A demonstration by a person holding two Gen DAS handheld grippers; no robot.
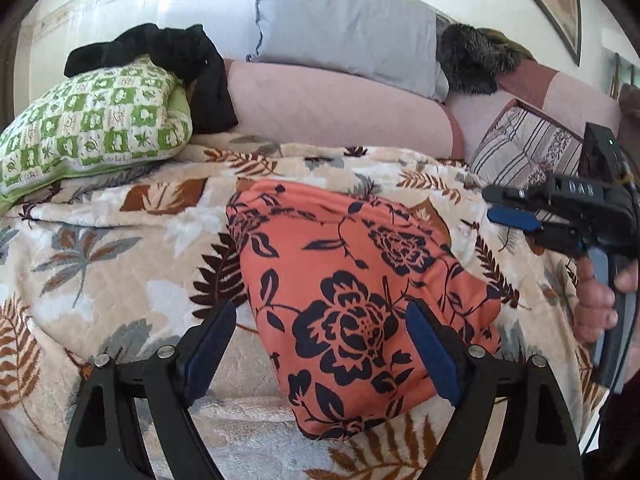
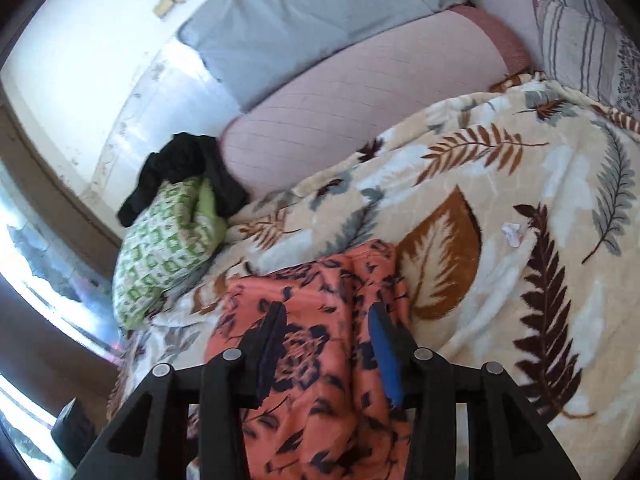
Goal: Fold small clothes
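Note:
An orange garment with dark blue flowers (image 1: pixel 352 288) lies folded on the leaf-print blanket (image 1: pixel 120 240). My left gripper (image 1: pixel 324 320) is open just above its near left part, one finger off the cloth on the left, the other over it. My right gripper (image 1: pixel 504 208) shows at the right edge of the left wrist view, held in a hand, its jaws apart and empty. In the right wrist view the right gripper (image 2: pixel 328 320) is open over the garment (image 2: pixel 312 360), which fills the gap between its blue pads.
A green-and-white checked pillow (image 1: pixel 92 120) with a black garment (image 1: pixel 168 56) on it lies at the back left. A pink bolster (image 1: pixel 340 108), a grey pillow (image 1: pixel 344 20) and a striped cushion (image 1: pixel 524 148) line the back. A small white scrap (image 2: pixel 512 234) lies on the blanket.

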